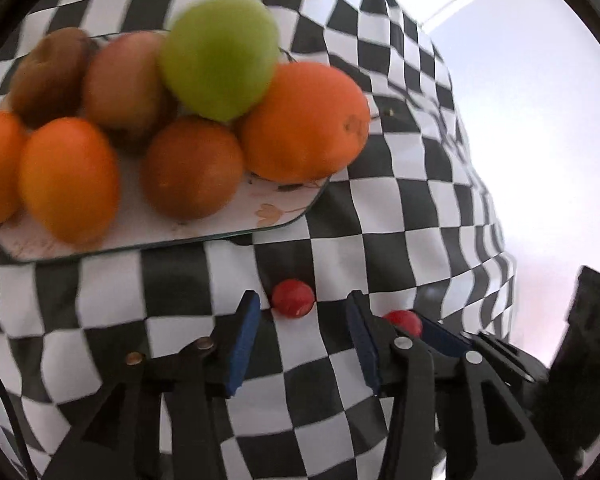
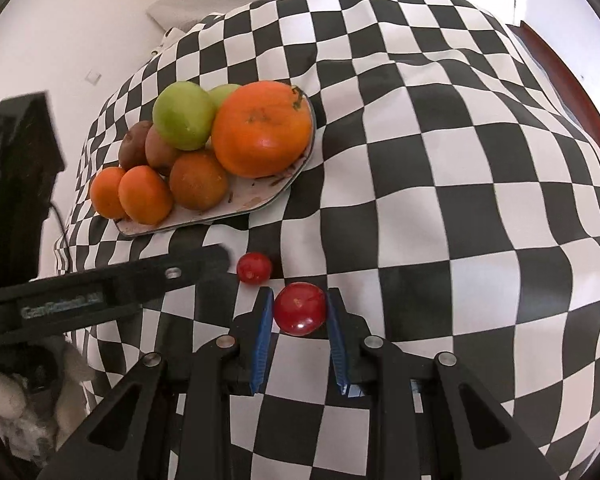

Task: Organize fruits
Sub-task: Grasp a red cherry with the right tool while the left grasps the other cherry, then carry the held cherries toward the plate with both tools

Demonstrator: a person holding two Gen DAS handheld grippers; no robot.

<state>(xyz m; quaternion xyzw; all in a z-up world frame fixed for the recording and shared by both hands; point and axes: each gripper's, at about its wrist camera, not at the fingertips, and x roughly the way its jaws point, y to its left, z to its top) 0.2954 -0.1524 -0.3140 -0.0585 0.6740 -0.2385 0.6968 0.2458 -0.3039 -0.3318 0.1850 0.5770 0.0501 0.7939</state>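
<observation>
Two small round red tomatoes lie on the black-and-white checked cloth [image 2: 440, 152] before the white floral plate [image 2: 260, 196] piled with oranges, kiwis and green apples. The right gripper [image 2: 299, 308] pinches the nearer tomato [image 2: 300, 308]. The left gripper [image 1: 304, 312], spread, stands just short of the farther tomato [image 1: 293, 297].

- Looks like a home: checkered cloth [image 2: 420, 160] draped over the worktop.
- Flowered plate [image 1: 276, 210] heaped with fruit.
- Plain white wall [image 2: 80, 20], light switch [image 2: 93, 77].
</observation>
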